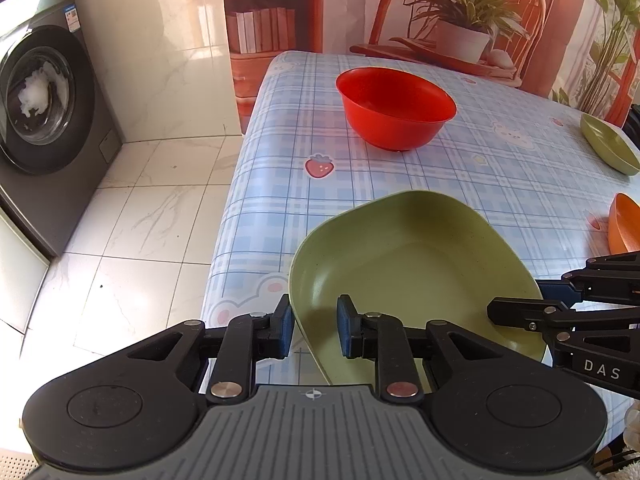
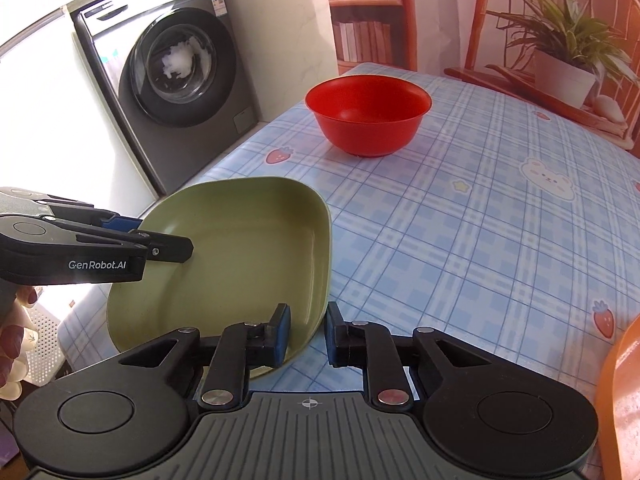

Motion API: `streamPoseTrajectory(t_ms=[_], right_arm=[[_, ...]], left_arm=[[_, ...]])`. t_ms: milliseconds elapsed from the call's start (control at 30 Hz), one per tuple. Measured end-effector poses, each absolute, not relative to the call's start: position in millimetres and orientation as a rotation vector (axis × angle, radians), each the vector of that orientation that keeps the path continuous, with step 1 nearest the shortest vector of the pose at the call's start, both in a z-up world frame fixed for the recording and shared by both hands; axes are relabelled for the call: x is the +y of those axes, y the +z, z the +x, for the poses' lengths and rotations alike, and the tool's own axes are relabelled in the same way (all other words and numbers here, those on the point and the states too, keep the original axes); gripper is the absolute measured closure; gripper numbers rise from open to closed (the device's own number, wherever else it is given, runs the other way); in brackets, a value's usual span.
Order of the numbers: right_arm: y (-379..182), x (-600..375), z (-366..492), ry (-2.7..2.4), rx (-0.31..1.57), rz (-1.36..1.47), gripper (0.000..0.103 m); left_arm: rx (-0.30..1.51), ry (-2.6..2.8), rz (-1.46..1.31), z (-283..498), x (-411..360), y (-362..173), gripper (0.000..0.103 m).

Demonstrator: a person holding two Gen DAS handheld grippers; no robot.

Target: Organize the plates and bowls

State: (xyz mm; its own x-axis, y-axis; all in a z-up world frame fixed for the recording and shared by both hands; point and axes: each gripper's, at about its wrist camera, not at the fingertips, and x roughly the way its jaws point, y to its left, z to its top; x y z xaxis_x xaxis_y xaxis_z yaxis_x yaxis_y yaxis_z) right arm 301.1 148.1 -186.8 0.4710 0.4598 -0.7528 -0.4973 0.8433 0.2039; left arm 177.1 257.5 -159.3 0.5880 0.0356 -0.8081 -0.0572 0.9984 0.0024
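A green square plate lies near the table's front left corner, also in the right wrist view. My left gripper straddles its left rim with a gap between pads and rim, open. My right gripper straddles its right rim, open, and shows in the left wrist view. The left gripper shows in the right wrist view. A red bowl stands upright further back, also in the right wrist view. A second green plate and an orange dish lie at the right.
The table has a blue checked cloth and its left edge drops to a tiled floor. A washing machine stands at the left. An orange rim shows at the right in the right wrist view.
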Motion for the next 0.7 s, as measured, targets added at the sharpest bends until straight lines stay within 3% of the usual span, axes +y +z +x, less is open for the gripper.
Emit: streamPoseTrajectory(t_ms=[167,700], right_arm=[[-184.7,129.4,302.1,0.539,0.92,0.016,0.092],[-137.0,34.0,290.0,0.365,0.795,0.116,0.093]], left_arm=[[0.936,0.044,-0.033,177.7,246.2,-154.9,0.086],[0.814,-0.068,-0.024,193.6,158.2,-121.4,0.087]])
